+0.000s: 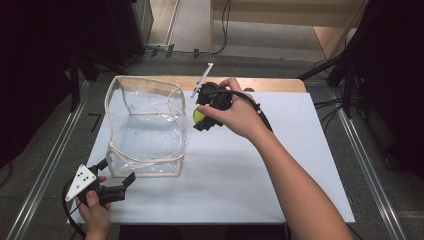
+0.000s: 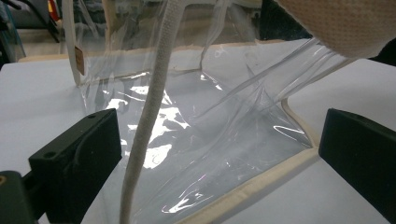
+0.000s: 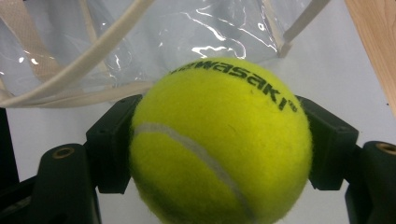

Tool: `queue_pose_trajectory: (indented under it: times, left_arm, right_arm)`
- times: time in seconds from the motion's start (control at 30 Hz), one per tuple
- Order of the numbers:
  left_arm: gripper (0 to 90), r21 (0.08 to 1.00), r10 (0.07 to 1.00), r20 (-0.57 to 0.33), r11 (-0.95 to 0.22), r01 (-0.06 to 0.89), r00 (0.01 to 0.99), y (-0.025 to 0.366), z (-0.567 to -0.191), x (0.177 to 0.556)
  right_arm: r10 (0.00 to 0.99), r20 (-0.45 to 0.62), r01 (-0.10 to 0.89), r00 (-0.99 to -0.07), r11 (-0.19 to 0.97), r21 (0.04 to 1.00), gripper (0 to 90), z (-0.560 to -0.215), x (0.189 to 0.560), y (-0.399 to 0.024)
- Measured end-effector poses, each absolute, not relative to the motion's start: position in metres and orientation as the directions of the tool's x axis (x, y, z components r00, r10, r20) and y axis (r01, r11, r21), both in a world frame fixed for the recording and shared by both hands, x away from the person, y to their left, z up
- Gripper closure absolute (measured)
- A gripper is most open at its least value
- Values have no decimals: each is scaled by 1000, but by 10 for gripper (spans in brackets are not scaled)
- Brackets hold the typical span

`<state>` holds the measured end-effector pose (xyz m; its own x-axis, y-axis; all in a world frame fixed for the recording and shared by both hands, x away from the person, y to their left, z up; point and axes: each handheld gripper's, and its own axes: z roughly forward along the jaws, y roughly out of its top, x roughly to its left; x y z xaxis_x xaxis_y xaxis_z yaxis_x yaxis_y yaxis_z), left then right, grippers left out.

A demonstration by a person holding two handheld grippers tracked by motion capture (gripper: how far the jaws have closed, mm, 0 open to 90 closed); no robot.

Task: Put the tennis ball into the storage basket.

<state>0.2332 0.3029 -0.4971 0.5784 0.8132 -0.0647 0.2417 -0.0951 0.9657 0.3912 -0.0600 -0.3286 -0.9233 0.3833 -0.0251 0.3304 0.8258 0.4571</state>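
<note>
Left gripper [image 1: 131, 179], jaws wide apart and gripping nothing, sits at the near-left corner of the clear bag [image 1: 145, 125]. Farther right, the right gripper [image 1: 202, 118] clamps the tennis ball [image 3: 219, 142] beside the bag's rim; it should clear that rim before letting go.

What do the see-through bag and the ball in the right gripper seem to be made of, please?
The bag looks like clear, glossy soft plastic, probably vinyl: it shows bright glare and creases, and its edges carry cream woven-looking fabric trim. The ball looks like a tennis ball: fuzzy yellow-green felt with a pale seam line and black printed lettering.
</note>
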Motion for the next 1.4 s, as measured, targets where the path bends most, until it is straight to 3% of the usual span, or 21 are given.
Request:
queue_pose_trajectory:
  times: [1.4]
  left_arm:
    - [0,965,812,-66,-96,244,579,302,-497,234]
  right_arm:
    - [261,-47,207,-964,852,480,228,-309,367,-7]
